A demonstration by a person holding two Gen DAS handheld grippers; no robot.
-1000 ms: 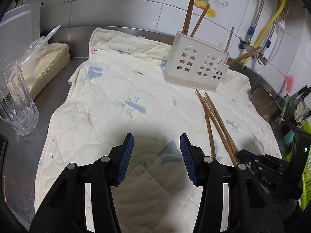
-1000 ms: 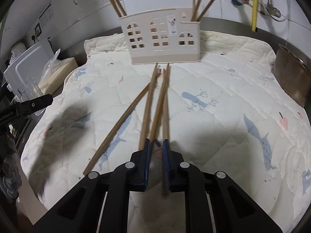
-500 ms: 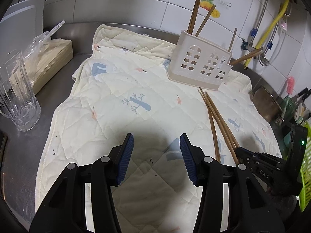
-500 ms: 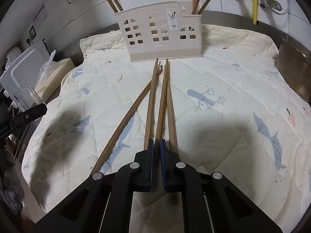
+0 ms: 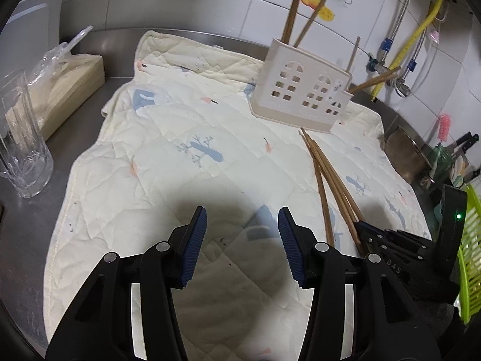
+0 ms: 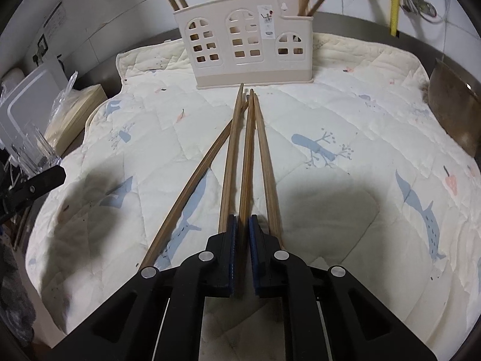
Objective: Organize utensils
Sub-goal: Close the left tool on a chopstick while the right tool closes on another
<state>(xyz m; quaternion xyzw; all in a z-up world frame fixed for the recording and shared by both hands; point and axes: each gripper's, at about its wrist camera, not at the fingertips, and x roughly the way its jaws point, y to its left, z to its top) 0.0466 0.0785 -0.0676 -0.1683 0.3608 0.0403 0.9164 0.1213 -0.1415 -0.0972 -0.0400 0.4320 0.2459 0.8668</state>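
Several wooden chopsticks [image 6: 233, 147] lie on a quilted cream cloth [image 6: 345, 114], pointing at a beige utensil holder [image 6: 240, 42] that has chopsticks standing in its left and right compartments. My right gripper [image 6: 243, 221] is shut on one chopstick [image 6: 247, 156] of the pile, near its close end. In the left wrist view the pile [image 5: 326, 168] lies right of centre, the holder [image 5: 300, 90] stands at the back, and the right gripper [image 5: 378, 237] shows at the lower right. My left gripper [image 5: 242, 219] is open and empty above the cloth [image 5: 180, 138].
A drinking glass [image 5: 21, 147] and a bagged stack of paper [image 5: 57, 90] stand on the steel counter at the left. A metal pot [image 5: 405, 156] and a green basket [image 5: 472, 249] are at the right. Tiled wall with hoses [image 5: 421, 33] is behind.
My right gripper has slid forward along the chopsticks and tightened on one. My left gripper has drifted slightly, staying open.
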